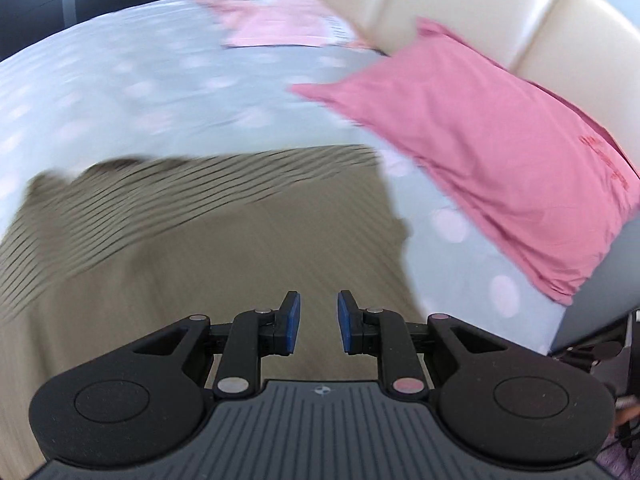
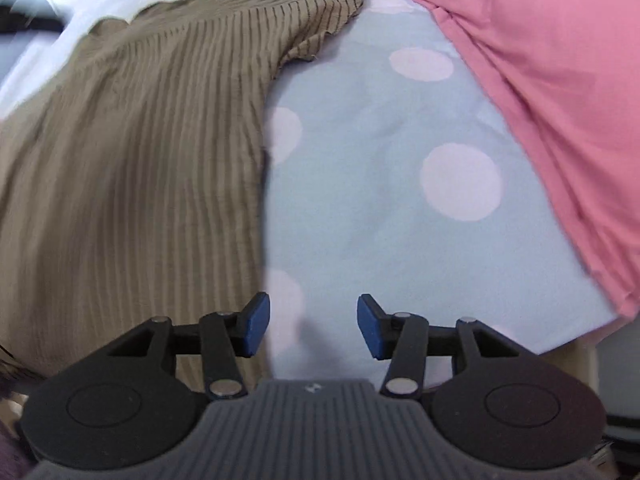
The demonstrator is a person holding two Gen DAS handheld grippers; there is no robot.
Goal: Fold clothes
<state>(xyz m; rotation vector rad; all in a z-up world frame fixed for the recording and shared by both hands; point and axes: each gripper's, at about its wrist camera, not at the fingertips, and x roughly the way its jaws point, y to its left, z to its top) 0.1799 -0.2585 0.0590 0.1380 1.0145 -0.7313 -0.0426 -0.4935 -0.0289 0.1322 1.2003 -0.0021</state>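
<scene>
1. My left tongs (image 1: 319,322) hang above the brown ribbed garment (image 1: 192,240), blue pads a narrow gap apart, pinching nothing.
2. My right tongs (image 2: 313,326) stand spread wider and empty. Their left pad sits over the garment's right edge, their right pad over bare sheet.
3. The brown ribbed garment (image 2: 132,152) lies spread on the bed. In the left wrist view it fills the near ground from 6 to 9 o'clock; in the right wrist view it runs from 8 up to 12 o'clock, and a narrow part of it with a frilled end reaches toward 12.
4. The bedsheet (image 2: 384,208), pale blue with large pale dots, lies bare at the right tongs' 12 to 3 o'clock.
5. A pink pillow (image 1: 492,184) lies at the left tongs' 2 o'clock, resting on the sheet and against the cream padded headboard (image 1: 460,4).
6. Farthest, at 12 o'clock in the left wrist view, lies a pale pink folded piece (image 1: 276,16), too blurred to tell more.
</scene>
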